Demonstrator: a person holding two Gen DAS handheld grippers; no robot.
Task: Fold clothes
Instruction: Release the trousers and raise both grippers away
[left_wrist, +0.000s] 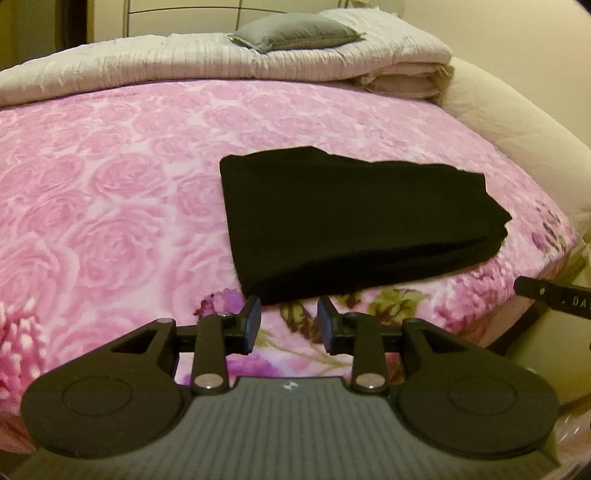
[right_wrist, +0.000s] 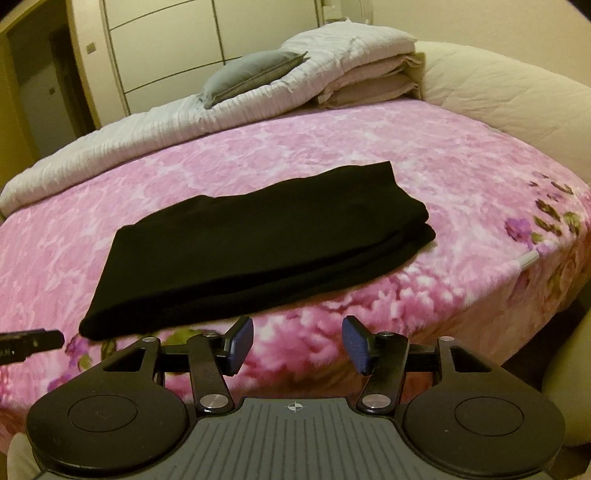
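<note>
One folded black garment (left_wrist: 354, 225), one grey pillow (left_wrist: 295, 33), two tools (left_wrist: 289, 325)

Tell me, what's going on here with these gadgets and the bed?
A person holds a two-finger gripper in each hand, folding clothes. The black garment lies folded in layers on the pink floral blanket. The left gripper and right gripper are both open, empty, just short of its near edge, touching nothing.

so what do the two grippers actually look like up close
Both are matte black: the left gripper and right gripper each have two round discs, silver pivot screws and a grey ribbed plate with a small crosshair mark. The fingers carry blue pads, darker on the left. White lettering shows on the tool's side.
</note>
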